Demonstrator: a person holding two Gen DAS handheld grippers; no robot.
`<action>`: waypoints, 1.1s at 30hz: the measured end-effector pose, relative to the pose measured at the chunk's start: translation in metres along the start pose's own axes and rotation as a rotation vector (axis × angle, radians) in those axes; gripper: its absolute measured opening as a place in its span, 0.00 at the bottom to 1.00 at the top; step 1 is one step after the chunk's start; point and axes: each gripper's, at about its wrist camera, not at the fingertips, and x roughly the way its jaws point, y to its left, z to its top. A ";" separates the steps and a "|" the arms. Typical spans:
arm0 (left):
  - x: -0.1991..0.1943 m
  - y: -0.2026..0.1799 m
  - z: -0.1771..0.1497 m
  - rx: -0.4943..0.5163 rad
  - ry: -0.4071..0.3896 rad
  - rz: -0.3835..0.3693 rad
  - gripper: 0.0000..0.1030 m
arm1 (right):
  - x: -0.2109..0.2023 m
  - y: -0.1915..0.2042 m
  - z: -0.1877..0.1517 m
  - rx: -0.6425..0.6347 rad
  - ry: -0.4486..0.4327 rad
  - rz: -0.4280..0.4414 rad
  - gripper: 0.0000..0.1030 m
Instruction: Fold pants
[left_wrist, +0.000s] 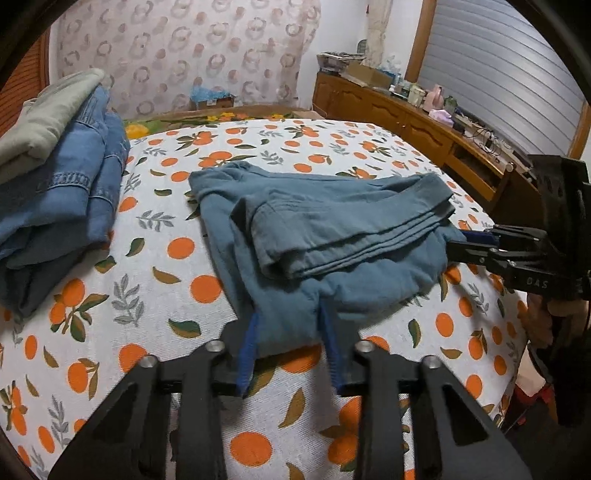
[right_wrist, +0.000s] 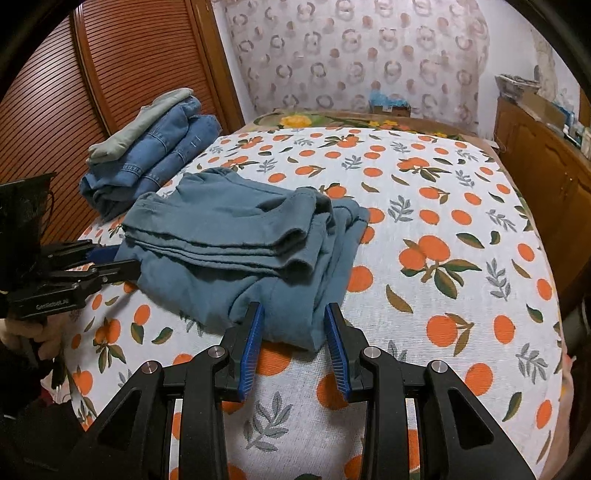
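the teal pants (left_wrist: 317, 236) lie folded into a thick bundle on the bed (left_wrist: 207, 280), on its orange-print cover, close to the near edge and about midway along it. 1 layer is doubled back on top, its hem edges stacked and facing the near edge.

the left hand-held gripper (left_wrist: 290, 347) sits at the near edge of the bundle with a fold of teal cloth between its blue pads (left_wrist: 246, 350). the jaws stand a little apart, and whether the pads actually press on the cloth cannot be told. seen from the other camera, it reaches in at the bundle's left side (right_wrist: 110, 264), held by a hand (right_wrist: 40, 336).

the right hand-held gripper (right_wrist: 293, 345) is at the bundle's near right part, its blue pads (right_wrist: 251, 347) flanking a hanging fold of cloth; the fold fills only part of the gap, so a firm grasp cannot be confirmed.

a stack of folded jeans (right_wrist: 155, 162) with a pale green garment (right_wrist: 144, 120) on top rests by the bed's far left corner. a wooden sideboard (left_wrist: 406, 114) runs along the right edge.
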 end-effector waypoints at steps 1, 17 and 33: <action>-0.001 0.000 0.000 -0.001 -0.008 -0.006 0.20 | 0.000 0.001 0.000 -0.004 -0.003 0.016 0.09; -0.061 -0.018 -0.012 0.029 -0.102 -0.054 0.12 | -0.053 0.012 -0.023 -0.048 -0.104 0.034 0.05; -0.059 -0.020 -0.030 0.028 -0.042 -0.018 0.21 | -0.074 0.020 -0.045 -0.054 -0.070 0.051 0.06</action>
